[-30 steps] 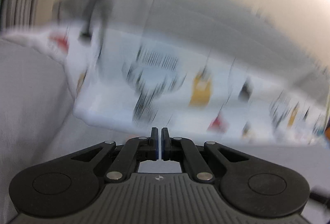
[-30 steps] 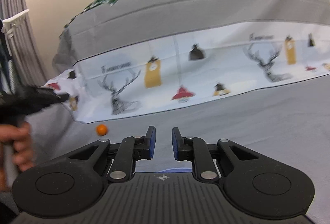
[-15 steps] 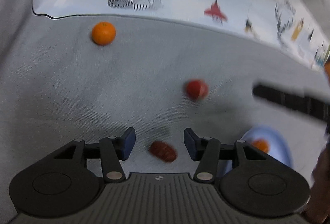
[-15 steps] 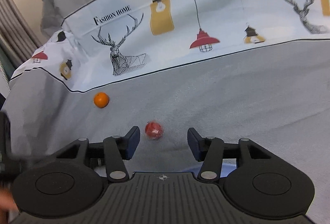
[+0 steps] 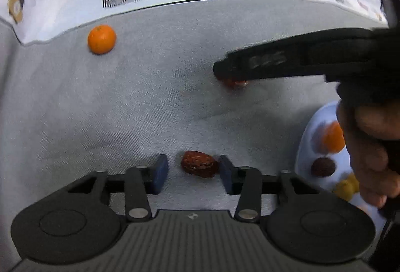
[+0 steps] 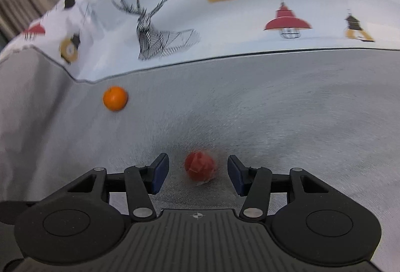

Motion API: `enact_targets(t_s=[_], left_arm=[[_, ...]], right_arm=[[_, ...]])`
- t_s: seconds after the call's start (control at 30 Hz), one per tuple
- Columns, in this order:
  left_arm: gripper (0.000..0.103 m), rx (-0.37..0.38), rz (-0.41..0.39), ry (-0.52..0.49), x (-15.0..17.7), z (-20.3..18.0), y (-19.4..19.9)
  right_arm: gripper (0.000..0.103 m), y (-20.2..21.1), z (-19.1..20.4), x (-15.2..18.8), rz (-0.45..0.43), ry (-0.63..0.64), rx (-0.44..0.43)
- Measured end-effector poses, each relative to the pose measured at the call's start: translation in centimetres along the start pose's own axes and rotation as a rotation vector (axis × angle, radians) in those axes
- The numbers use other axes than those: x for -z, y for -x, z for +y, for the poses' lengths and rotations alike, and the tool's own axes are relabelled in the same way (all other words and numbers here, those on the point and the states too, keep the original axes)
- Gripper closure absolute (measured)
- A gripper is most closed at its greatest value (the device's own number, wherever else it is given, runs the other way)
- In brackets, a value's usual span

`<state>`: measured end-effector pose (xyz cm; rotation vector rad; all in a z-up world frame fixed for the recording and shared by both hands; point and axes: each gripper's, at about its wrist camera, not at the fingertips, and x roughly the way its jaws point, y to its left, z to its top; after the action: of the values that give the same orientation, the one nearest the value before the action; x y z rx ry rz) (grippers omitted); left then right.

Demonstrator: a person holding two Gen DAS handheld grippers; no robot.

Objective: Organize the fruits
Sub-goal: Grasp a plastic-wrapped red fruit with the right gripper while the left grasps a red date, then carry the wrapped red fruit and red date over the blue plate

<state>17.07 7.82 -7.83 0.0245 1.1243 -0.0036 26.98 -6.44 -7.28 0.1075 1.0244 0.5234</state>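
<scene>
My left gripper point(image 5: 191, 175) is open with a dark red date point(image 5: 199, 164) lying on the grey cloth between its fingers, not gripped. My right gripper point(image 6: 197, 174) is open around a small red fruit point(image 6: 200, 166) on the cloth; in the left wrist view that fruit point(image 5: 233, 83) peeks out under the right gripper's black body. An orange tangerine point(image 5: 102, 39) lies apart at the far left, also in the right wrist view point(image 6: 115, 98). A light blue plate point(image 5: 306, 147) at the right holds an orange fruit point(image 5: 332, 138), a dark round fruit point(image 5: 323, 167) and a yellow one point(image 5: 346, 188).
The grey cloth point(image 5: 125, 109) covers the surface; a white printed band with deer and lamps point(image 6: 225, 9) runs along the back. The person's hand point(image 5: 370, 147) on the right gripper's handle covers part of the plate.
Both grippers dropped from facing the wall to low over the cloth and opened. The left closed in on the date, the right on the red fruit.
</scene>
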Motion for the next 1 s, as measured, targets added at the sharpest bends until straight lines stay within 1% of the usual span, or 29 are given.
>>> enact_targets(t_s=[0.03,0.07,0.1,0.17,0.23,0.33,0.4,0.5,0.57,0.63,0.73,0.8,0.87,0.93,1.0], left_arm=[[0.067,-0.011,-0.005,-0.01,0.0,0.0,0.1],[0.067,-0.007,-0.008,-0.003,0.0,0.1,0.1],[0.067,-0.001,-0.015,0.013,0.0,0.3,0.2],[0.067,-0.007,-0.037,0.033,-0.2,0.9,0.6],[0.068,-0.013,-0.068,0.066,-0.3,1.4,1.1],[0.068,-0.016,-0.12,0.13,-0.2,2.3,2.2],[0.068,-0.039,-0.168,0.162,-0.1,2.6,3.0],[0.068,-0.092,-0.228,0.157,0.3,2.3,4.4],[0.068,-0.098,-0.268,0.159,0.8,2.0,5.6],[0.067,-0.091,-0.309,0.167,1.6,1.7,7.1],[0.067,-0.065,-0.347,0.18,3.4,1.1,9.3],[0.067,-0.027,-0.371,0.189,5.0,0.5,10.9],[0.067,0.012,-0.402,0.199,6.2,-0.2,12.4],[0.067,0.01,-0.432,0.193,7.4,-1.2,13.5],[0.067,0.025,-0.446,0.196,8.4,-2.3,14.3]], right_arm=[[0.049,-0.5,0.2,0.1,0.008,0.02,0.01],[0.053,-1.0,0.5,0.2,0.022,0.046,0.028],[0.065,-1.4,0.7,0.4,0.032,0.066,0.049],[0.072,-1.6,0.9,0.6,0.028,0.09,0.084],[0.073,-0.9,1.0,0.6,0.016,0.084,0.072],[0.073,1.0,1.0,0.4,-0.04,0.069,0.056],[0.073,2.8,1.0,0.4,-0.081,0.066,0.066],[0.073,5.6,0.9,0.9,-0.118,0.069,0.117],[0.073,8.2,0.7,1.6,-0.145,0.055,0.121],[0.073,11.2,0.7,2.8,-0.179,0.061,0.119],[0.073,15.7,0.5,5.4,-0.242,0.062,0.106],[0.073,18.3,-0.1,7.6,-0.284,0.037,0.098],[0.073,20.1,-0.8,9.9,-0.308,0.005,0.102],[0.073,21.2,-1.5,11.7,-0.311,-0.011,0.117],[0.073,22.1,-2.1,12.6,-0.322,-0.004,0.144]])
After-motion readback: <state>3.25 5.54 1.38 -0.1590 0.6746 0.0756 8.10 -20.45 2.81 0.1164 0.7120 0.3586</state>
